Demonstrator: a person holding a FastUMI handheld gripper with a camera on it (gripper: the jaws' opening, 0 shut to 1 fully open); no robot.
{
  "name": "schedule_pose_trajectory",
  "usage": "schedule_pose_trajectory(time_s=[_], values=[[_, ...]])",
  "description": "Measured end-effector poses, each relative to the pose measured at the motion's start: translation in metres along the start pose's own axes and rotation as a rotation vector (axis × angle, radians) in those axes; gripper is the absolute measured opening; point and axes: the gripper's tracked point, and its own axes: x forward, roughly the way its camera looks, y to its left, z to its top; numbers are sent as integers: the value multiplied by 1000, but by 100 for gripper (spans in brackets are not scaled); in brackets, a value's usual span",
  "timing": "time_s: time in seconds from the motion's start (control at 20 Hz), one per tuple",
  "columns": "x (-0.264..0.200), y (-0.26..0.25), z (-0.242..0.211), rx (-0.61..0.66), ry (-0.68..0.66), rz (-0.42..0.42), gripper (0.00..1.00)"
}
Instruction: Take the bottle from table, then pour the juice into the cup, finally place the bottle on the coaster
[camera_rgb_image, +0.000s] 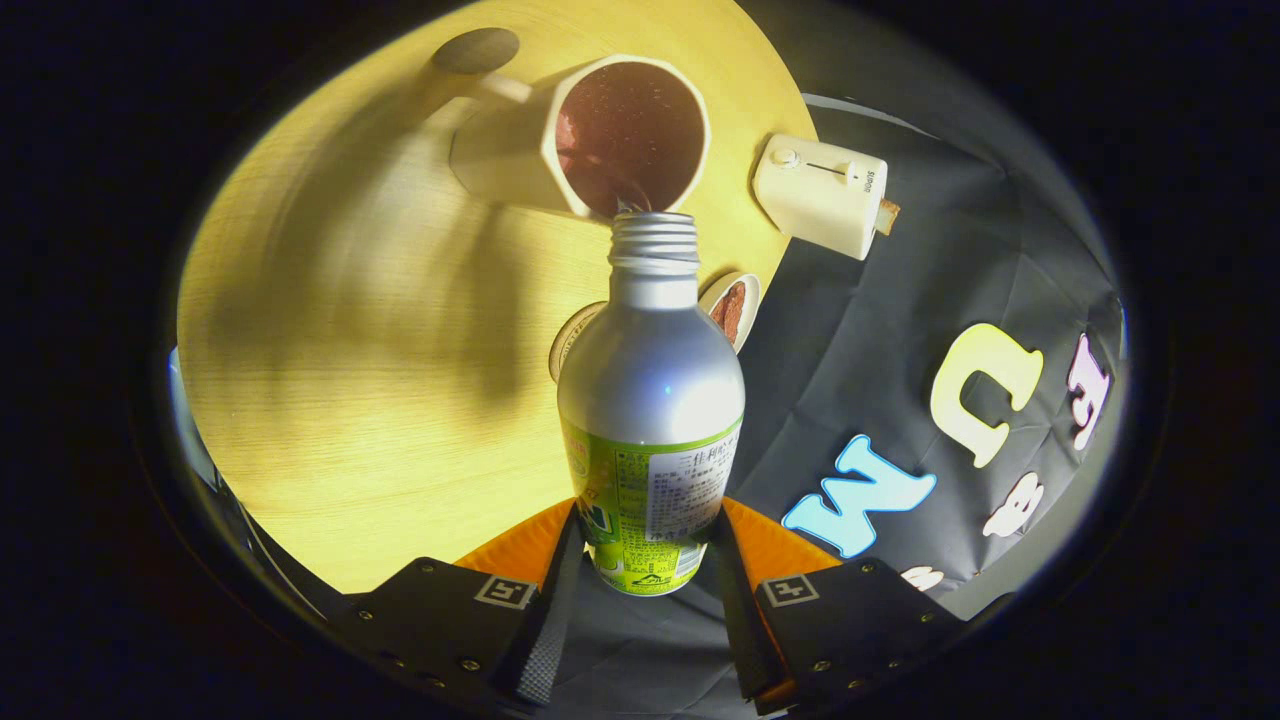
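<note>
One claw (648, 560) is clamped on one bottle (652, 400), a finger pressed against each side of its labelled lower body. The bottle is silver metal with a threaded, uncapped neck and a green-and-white label; the label's print is too small to read. It is tipped forward so that its mouth meets the near rim of the single cup (600, 135), a pale handled mug on the wooden bench (350, 380). Dark red juice (625, 130) lies inside the cup, and a thin stream runs from the bottle's mouth into it. Just behind the bottle's shoulder, two round shapes peek out: a tan coaster (570, 335) and a small dish (732, 305) holding something brown. Beyond, one cream toaster (820, 195) carries a slice of bread.
</note>
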Motion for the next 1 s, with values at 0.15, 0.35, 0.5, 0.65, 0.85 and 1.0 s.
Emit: schedule_pose_trajectory(time_s=[0.15,0.35,0.5,0.65,0.85,1.0], values=[[-2,-1,1,-16,2,-1,67],[-5,-3,0,-42,15,0,67],[-8,-5,3,-59,18,0,67],[-9,-7,4,-79,20,-2,67],[-11,-11,3,-111,32,3,67],[-7,-15,5,-147,39,7,67]])
